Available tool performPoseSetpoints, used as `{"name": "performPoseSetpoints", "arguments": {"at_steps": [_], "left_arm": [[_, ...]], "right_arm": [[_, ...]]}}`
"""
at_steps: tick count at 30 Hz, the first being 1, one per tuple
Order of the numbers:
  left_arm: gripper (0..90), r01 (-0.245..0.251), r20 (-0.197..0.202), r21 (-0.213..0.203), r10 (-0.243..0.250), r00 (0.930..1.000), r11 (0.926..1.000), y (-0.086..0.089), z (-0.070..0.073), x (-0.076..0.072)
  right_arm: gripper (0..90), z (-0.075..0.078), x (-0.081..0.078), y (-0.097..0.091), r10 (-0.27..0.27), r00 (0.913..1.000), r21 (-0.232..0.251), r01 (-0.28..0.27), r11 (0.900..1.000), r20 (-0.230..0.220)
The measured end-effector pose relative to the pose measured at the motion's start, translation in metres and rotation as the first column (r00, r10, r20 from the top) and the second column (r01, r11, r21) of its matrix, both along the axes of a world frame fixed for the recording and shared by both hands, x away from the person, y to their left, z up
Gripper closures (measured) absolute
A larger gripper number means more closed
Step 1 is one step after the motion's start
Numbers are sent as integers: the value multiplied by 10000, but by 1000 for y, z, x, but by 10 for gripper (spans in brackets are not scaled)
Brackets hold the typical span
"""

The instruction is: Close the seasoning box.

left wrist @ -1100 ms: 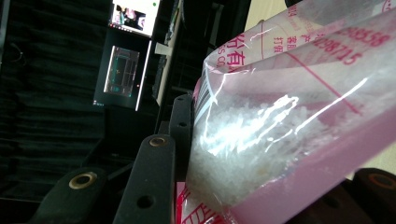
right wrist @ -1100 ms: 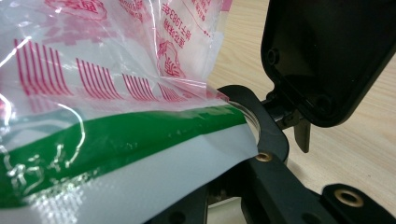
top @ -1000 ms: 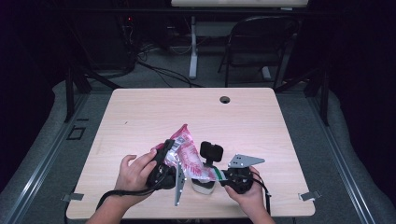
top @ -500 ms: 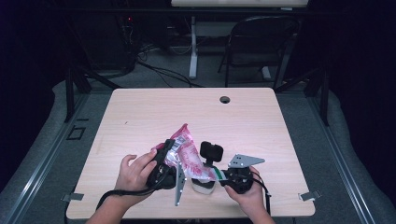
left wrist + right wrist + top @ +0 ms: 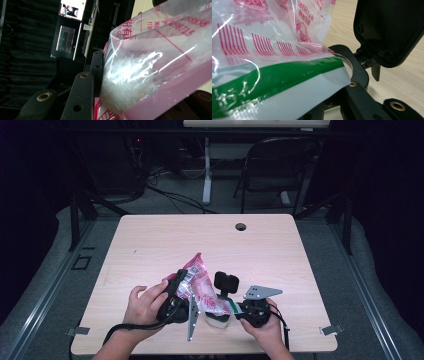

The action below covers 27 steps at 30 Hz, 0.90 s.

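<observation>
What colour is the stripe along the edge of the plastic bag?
Green, on the plastic bag, with white below and red print above; best in the right gripper view.

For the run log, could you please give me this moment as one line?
left claw: shut on bag | right claw: shut on bag | bag: pink-printed, white granules, held over table above lidded container

clear pink-printed bag (image 5: 155, 62) of white grains sits pinched between the left gripper (image 5: 130, 100) black jaws, lit monitor (image 5: 72, 7) way behind.
</observation>
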State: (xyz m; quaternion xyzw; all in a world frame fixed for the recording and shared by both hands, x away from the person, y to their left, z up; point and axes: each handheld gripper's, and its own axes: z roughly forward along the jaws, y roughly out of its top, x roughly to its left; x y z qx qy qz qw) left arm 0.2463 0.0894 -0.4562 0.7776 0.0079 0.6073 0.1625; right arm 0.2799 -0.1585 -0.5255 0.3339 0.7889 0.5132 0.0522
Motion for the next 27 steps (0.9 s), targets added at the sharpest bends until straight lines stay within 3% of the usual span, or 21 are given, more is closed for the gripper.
{"name": "performPoseSetpoints", "arguments": {"at_steps": [27], "left_arm": [[722,46,9,19,-46,10000,10000,-1,0,0]], "right_arm": [[900,0,1,0,12,9999,-147,-14,9999,-171]]}}
